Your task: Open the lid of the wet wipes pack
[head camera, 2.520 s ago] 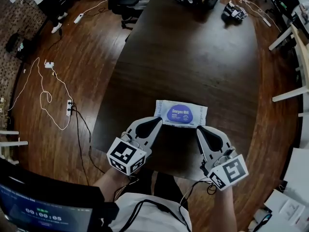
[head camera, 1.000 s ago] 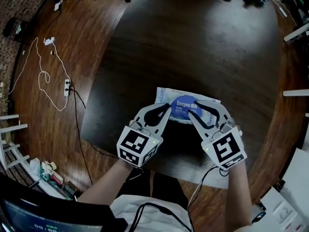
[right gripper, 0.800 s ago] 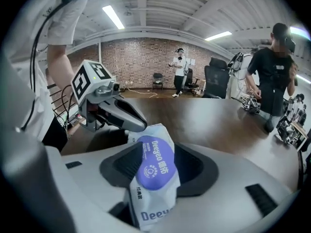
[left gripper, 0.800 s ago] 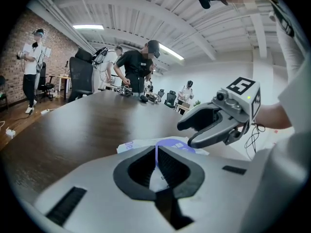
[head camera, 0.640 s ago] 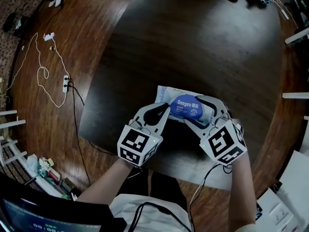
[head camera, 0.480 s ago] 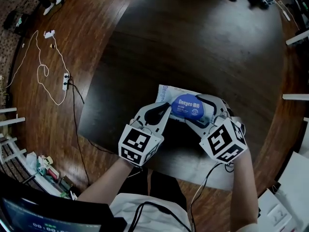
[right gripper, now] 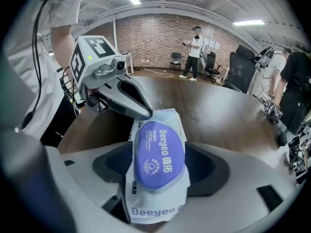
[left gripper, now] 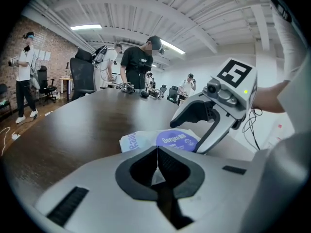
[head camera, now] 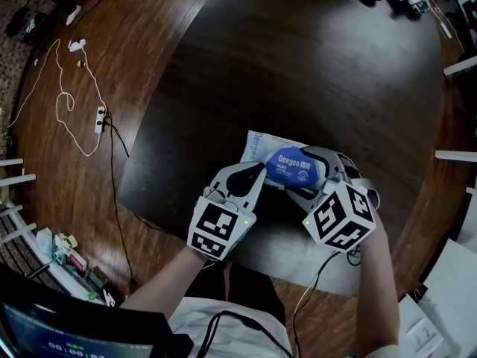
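Head view: the wipes pack (head camera: 293, 168) lies on the table (head camera: 298, 66), its right end hidden by the right gripper (head camera: 313, 174), whose jaws, just opened, are spread astride it. Jaws of the left gripper (head camera: 260, 178) are pressed together at its left edge. People (left gripper: 141, 64) standing beyond it are shown whole only in gripper views.

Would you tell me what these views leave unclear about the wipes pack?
Head view: the right tongs, just opened around the white wet wipes pack, cover its right end.
Left gripper view: the shut left tongs hide whether they pinch the pack's edge.
Right gripper view: blue oval lid, pull tab too small to find.
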`<state>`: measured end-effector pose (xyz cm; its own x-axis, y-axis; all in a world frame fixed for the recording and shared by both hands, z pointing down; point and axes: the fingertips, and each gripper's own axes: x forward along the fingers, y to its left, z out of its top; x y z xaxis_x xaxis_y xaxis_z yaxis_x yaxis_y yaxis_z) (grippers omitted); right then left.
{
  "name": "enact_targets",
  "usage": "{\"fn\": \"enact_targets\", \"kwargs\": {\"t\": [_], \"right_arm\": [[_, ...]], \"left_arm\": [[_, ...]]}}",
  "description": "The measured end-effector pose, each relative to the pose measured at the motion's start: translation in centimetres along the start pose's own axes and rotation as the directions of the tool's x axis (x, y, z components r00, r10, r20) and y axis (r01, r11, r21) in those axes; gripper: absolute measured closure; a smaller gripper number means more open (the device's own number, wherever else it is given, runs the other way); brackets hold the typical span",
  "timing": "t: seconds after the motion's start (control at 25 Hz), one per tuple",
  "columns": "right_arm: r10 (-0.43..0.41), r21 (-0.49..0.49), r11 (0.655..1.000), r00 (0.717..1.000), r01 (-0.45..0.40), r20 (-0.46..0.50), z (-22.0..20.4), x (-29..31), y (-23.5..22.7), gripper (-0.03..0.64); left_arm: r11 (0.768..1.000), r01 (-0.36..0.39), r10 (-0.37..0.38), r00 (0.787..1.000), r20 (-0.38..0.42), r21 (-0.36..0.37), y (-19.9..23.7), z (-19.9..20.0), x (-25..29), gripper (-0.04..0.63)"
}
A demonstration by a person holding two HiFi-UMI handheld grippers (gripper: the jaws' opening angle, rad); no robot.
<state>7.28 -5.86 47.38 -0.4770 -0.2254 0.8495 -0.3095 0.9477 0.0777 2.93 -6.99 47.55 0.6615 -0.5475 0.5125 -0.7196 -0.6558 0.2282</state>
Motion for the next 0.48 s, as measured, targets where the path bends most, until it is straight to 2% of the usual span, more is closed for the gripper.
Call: {"fn": "enact_targets", "kwargs": {"t": [0.28, 0.48], "right_arm": [[0.003, -0.008, 1.0, 0.999, -0.003, -0.034, -0.15, 0.43, -0.23, 0.296], [0.037, 0.005, 0.999, 0.998, -0.036, -0.058, -0.46, 0.86, -0.24, 0.296]], "left_arm": [[1.0, 0.012, -0.012, 1.0, -0.022, 0.021, -0.43, -0.24, 0.1, 0.594], [1.0, 0.023, -0.022, 0.999, -0.028, 0.013, -0.39, -0.28, 0.19, 0.594]]}}
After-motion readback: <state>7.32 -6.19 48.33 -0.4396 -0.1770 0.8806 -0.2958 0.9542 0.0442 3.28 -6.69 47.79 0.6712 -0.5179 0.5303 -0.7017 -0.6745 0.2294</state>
